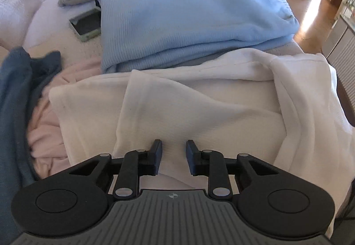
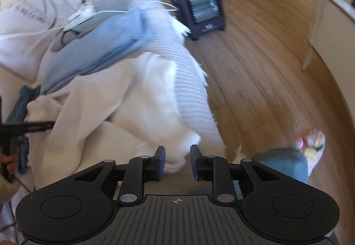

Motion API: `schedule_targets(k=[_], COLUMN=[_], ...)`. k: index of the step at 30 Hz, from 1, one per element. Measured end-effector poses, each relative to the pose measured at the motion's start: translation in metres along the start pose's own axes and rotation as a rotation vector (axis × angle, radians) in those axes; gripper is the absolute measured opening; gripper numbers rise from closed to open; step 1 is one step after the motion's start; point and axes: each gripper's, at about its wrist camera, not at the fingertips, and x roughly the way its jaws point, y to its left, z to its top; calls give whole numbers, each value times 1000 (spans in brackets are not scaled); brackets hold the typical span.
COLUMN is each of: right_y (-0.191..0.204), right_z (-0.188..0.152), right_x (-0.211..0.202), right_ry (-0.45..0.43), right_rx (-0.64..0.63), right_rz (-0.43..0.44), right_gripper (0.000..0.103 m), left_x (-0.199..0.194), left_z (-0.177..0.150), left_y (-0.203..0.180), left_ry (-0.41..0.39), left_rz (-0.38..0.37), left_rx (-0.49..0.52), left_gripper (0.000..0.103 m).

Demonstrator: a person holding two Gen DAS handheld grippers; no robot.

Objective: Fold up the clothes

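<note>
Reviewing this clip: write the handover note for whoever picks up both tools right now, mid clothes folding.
Left tool: open, nothing held, above the white garment.
Right tool: open, empty, at that garment's edge hanging off the bed toward the floor.
Done: light blue garment lies folded further up the bed.
Left: white garment is rumpled, only partly folded; dark blue garment sits bunched to its left, unfolded.
</note>
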Motion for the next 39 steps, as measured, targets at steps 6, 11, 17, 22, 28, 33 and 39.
schedule_targets(k=[6, 11, 17, 22, 28, 33, 39], right_y=[-14, -18, -22, -23, -6, 26, 95], right_z=[3, 13, 9, 7, 11, 20, 26], right_x=[21, 42, 68, 70, 53, 20, -17], right_ry=[8, 40, 112, 110, 32, -62, -141], right_rx=[104, 128, 164, 159, 80, -21, -162], right_rz=[21, 59, 93, 120, 93, 122, 260], right_gripper=[53, 53, 53, 42, 17, 13, 13], left_x=[-43, -55, -55, -44, -46, -62, -92], left_z=[-8, -14, -28, -33, -41, -50, -67], left_y=[-16, -28, -35, -34, -30, -7, 25], left_ry=[-22, -7, 45, 76, 65, 27, -44], left_rz=[-16, -83, -117, -119, -122, -98, -72], left_rx=[55, 32, 7, -12, -31, -96, -198], left_gripper=[54, 59, 63, 64, 65, 67, 68])
